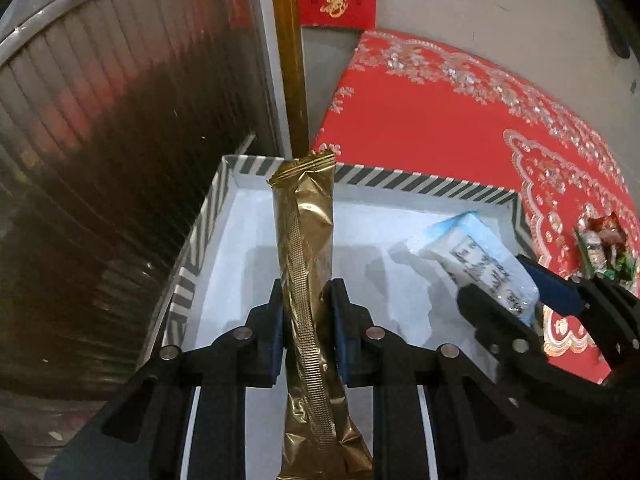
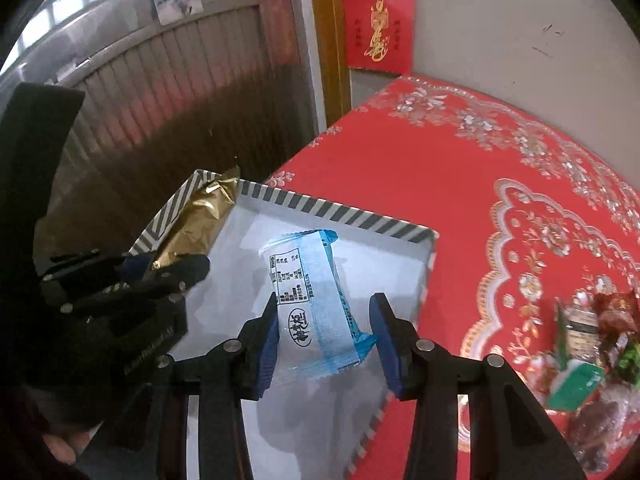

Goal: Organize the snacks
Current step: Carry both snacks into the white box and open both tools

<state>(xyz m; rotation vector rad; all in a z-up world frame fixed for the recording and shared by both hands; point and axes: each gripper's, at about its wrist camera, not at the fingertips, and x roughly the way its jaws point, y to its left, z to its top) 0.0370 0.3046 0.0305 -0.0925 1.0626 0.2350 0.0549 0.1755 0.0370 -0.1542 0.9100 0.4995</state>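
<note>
While both my hands hang over the striped box (image 1: 420, 182), this is how things stand.

Left fingers (image 1: 306, 316): pressed tight on the gold snack packet (image 1: 306, 216), pinching it about halfway along its length; one end sticks out ahead of my fingertips, the other trails back under them.

Right fingers (image 2: 326, 334): partly spread, holding the blue-and-white snack packet (image 2: 316, 300) between the blue pads (image 2: 267, 344); the printed side faces up.

Striped box: directly below and ahead of both pairs of fingers, white inside; both packets are over its floor.

Red patterned cloth (image 2: 420, 168): covers the counter, to the right of my right fingers and beyond the box.

Loose snacks (image 2: 592, 336): a small heap on the cloth, well to the right of my right fingers.

Red paper (image 2: 378, 24): on the wall, far ahead of the fingertips.
</note>
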